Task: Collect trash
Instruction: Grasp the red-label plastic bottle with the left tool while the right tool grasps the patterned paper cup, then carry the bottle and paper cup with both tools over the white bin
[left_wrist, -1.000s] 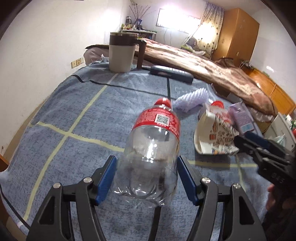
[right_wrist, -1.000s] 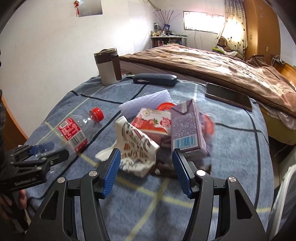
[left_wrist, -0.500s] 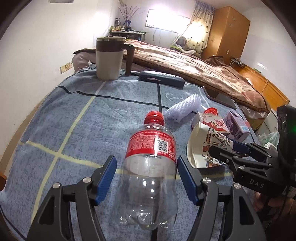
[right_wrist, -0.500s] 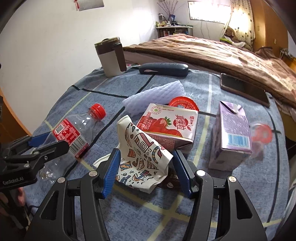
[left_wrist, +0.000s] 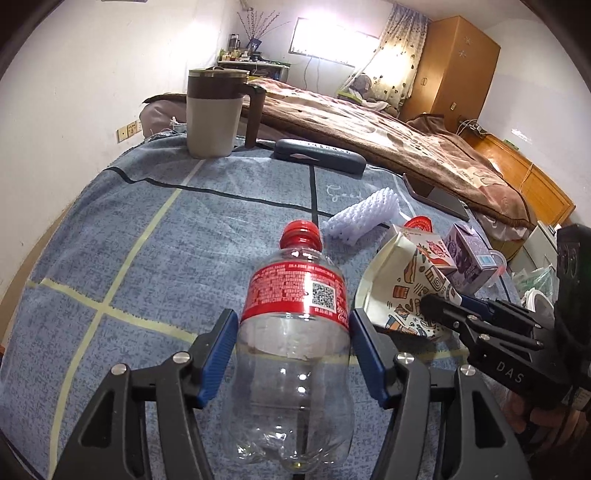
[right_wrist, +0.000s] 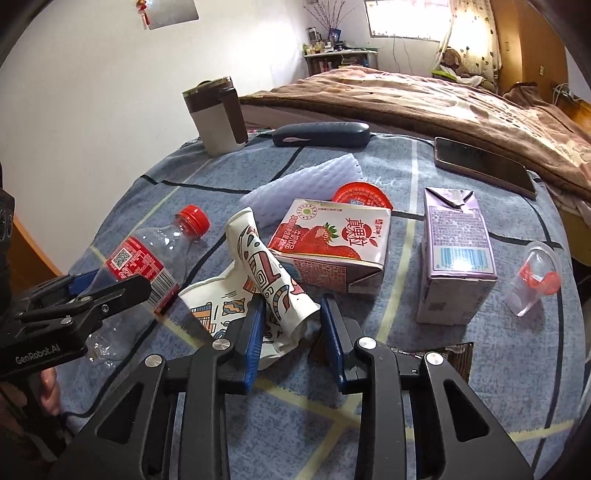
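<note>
The plastic bottle (left_wrist: 295, 354) lies on the blue cloth (left_wrist: 147, 229) with its red cap pointing away. In the left wrist view, the left gripper (left_wrist: 290, 354) has just been closing, and its blue pads sit tight on both sides of the bottle. A squashed paper cup (left_wrist: 399, 295) is beside it.

In the right wrist view, the right gripper (right_wrist: 291, 332) has just been closing too, and it pinches the paper cup (right_wrist: 266, 269). A strawberry carton (right_wrist: 332, 243) and a purple carton (right_wrist: 456, 251) lie near.
</note>
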